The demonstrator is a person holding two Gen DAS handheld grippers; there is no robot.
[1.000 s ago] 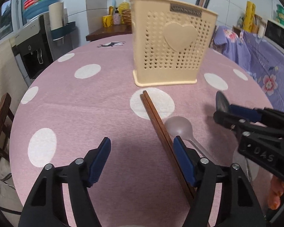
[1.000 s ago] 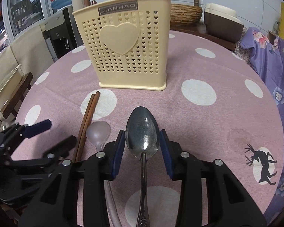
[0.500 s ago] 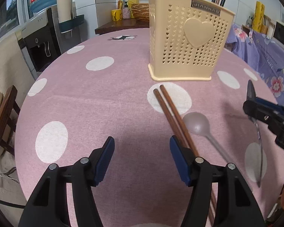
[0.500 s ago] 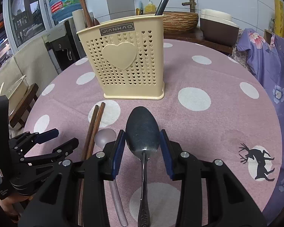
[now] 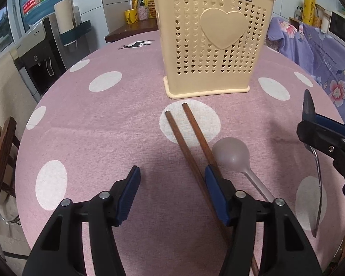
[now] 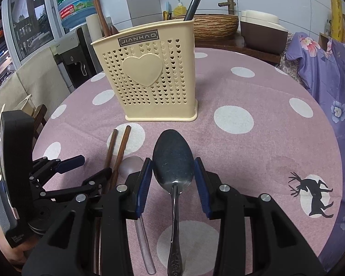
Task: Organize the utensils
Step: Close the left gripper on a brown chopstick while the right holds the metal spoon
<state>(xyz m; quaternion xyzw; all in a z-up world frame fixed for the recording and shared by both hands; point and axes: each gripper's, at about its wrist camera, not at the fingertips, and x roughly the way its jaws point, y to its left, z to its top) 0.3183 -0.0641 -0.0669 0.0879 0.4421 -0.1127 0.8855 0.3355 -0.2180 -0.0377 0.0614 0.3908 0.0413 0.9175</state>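
Observation:
A cream perforated utensil holder (image 5: 212,36) (image 6: 154,73) with a heart stands on the pink dotted tablecloth (image 5: 103,138), with chopsticks standing in it. Two brown chopsticks (image 5: 191,142) (image 6: 117,149) and a translucent plastic spoon (image 5: 232,154) (image 6: 131,163) lie in front of it. My left gripper (image 5: 172,184) is open just above the cloth, its right finger beside the chopsticks. My right gripper (image 6: 173,179) is shut on a metal spoon (image 6: 173,158), bowl forward, held above the table; it also shows in the left wrist view (image 5: 317,133).
The round table's edge (image 5: 25,124) curves at left, with a wooden chair (image 5: 2,151) and a water dispenser (image 5: 46,53) beyond. A purple floral sofa (image 6: 329,69) is at right. A side counter (image 6: 253,46) with a wicker basket stands behind the table.
My left gripper has moved forward toward the chopsticks and holder. My right gripper has lifted the metal spoon higher and nearer the holder. The two chopsticks lie slightly more spread.

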